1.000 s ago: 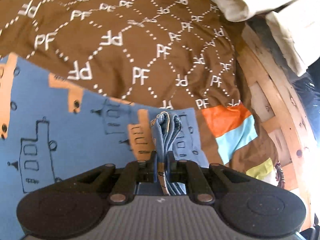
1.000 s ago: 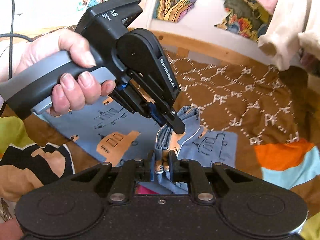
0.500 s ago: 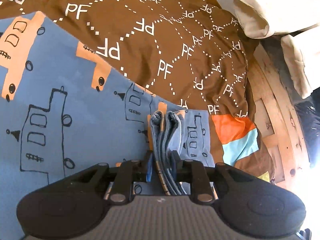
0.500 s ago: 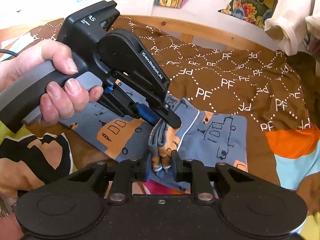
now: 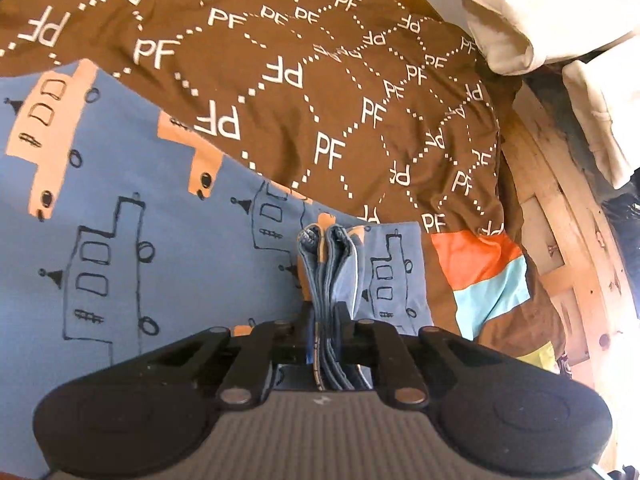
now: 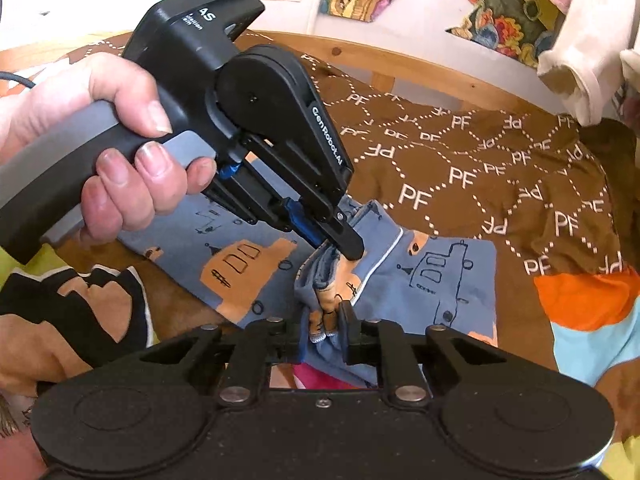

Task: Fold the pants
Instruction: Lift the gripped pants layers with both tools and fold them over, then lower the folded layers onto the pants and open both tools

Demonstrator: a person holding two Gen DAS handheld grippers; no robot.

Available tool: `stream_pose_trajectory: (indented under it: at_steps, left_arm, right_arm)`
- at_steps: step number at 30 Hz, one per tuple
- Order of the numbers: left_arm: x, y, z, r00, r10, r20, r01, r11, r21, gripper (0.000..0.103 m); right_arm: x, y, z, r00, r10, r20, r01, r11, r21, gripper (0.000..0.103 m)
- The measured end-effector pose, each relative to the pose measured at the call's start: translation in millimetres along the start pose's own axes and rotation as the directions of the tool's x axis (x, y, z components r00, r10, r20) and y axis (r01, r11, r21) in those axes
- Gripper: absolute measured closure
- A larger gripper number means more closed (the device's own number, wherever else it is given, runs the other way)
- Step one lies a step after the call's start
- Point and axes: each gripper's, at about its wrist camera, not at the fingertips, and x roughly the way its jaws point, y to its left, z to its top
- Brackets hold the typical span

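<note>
**Both claws pinched on the bunched edge, mid-fold**

I am in the middle of a fold: the blue cotton pants with orange and outlined bus prints lie partly spread over the brown quilted bedcover with white "PF" lettering, and I have an end of them gathered into a thick stack of layers. From the way the cloth lies, I judge this end is being carried across the rest of the garment, with the fold not yet laid down.

My left gripper is clenched on that stack; several blue layers and a seam run straight between its fingers. Its jaws have just been closing a little, with the cloth between them. In the view from my right wrist, the left gripper bites the same bunch from above, held in my left hand.

My right gripper is likewise clamped on the bunched edge just beside the left one's bite, and its jaws too have just been closing, fabric pinched between them.

Next, I think, both claws must travel together, keeping the layers even, set the gathered edge flat on the spread part, and only then let go. Uneven release would let the stack slump and skew the fold.
</note>
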Motion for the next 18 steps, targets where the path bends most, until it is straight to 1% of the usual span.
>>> stream_pose_trajectory:
  at_steps: [6,10,14,18]
  left_arm:
    - [-22.8,10.2,-2.1,0.999,0.015,0.031,-0.015,1.000,-0.007,0.093]
    - [-40.6,22.2,-6.6,0.998,0.035,0.056,-0.033,0.999,-0.031,0.093]
    - [-55.9,36.0,-5.6,0.996,0.060,0.062,-0.057,0.997,-0.046,0.093]
    - [-62.1,53.0,-2.2,0.995,0.083,0.062,-0.078,0.995,-0.067,0.093]
  right_arm:
    - [-4.0,10.5,9.8,0.999,0.038,0.026,-0.037,0.999,-0.034,0.088]
    - [-1.3,22.0,18.6,0.996,0.085,0.031,-0.083,0.995,-0.058,0.088]
    - [3.2,37.2,27.2,0.992,0.122,0.032,-0.119,0.989,-0.082,0.088]
    - [10.4,53.4,36.0,0.988,0.153,0.031,-0.150,0.984,-0.097,0.088]
